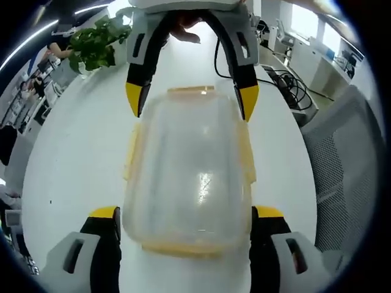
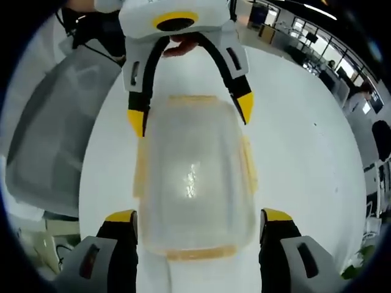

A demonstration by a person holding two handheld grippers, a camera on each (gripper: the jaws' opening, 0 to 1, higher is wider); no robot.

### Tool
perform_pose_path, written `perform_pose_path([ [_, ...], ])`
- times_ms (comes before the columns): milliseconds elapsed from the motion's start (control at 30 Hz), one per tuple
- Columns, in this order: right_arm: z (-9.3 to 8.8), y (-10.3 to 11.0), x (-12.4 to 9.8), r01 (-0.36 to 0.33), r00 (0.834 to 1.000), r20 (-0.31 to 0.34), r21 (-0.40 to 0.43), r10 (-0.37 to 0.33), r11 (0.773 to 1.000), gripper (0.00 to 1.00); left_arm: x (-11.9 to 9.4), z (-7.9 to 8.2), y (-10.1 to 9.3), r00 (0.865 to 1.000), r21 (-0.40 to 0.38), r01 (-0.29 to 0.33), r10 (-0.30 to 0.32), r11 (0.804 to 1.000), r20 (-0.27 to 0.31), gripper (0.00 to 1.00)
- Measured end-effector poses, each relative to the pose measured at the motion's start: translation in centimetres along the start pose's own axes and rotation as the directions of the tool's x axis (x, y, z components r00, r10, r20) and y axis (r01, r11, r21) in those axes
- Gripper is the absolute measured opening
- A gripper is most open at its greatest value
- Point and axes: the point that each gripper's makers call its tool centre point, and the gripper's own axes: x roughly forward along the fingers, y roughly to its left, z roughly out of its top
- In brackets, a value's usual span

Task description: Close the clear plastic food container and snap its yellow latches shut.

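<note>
Container (image 1: 189,171), clear with yellow latches (image 1: 244,152), sits at frame centre on the white tabletop (image 1: 73,146), lid on. Left hand-held gripper (image 1: 186,217) and right hand-held gripper (image 2: 198,217) face each other, both released, jaws straddling opposite ends of the container.

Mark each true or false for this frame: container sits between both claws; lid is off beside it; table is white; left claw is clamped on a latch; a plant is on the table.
1. The clear container sits between the left claw and the right claw, one at each end. True.
2. The lid lies on the table beside the container. False: the lid is on top of it.
3. The table is white. True.
4. The left claw is clamped on a yellow latch. False: its jaws stand open either side of the container.
5. A green plant stands at the table's far edge. True.
</note>
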Motion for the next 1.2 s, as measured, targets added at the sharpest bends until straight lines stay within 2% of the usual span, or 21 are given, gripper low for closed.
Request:
perform_pose_path([
  [433,-0.2,0.1,0.1,0.002,1.000,0.001,0.013,-0.002,1.000,0.79,0.3,-0.2,-0.1,1.000,0.001,0.001,-0.001,1.000,-0.017,0.87],
  [800,0.0,0.3,0.2,0.004,1.000,-0.008,0.025,-0.003,1.000,0.79,0.2,-0.3,-0.2,1.000,0.006,0.003,-0.003,1.000,-0.009,0.86],
  [1033,0.9,1.0,0.6,0.006,1.000,-0.007,0.041,-0.006,0.999,0.79,-0.3,-1.2,-0.7,1.000,0.015,0.004,-0.004,1.000,-0.006,0.86],
  [1200,2.2,1.6,1.1,0.006,1.000,-0.006,0.051,-0.006,0.999,0.79,-0.8,-2.3,-1.1,1.000,0.010,-0.006,0.006,1.000,-0.009,0.87],
])
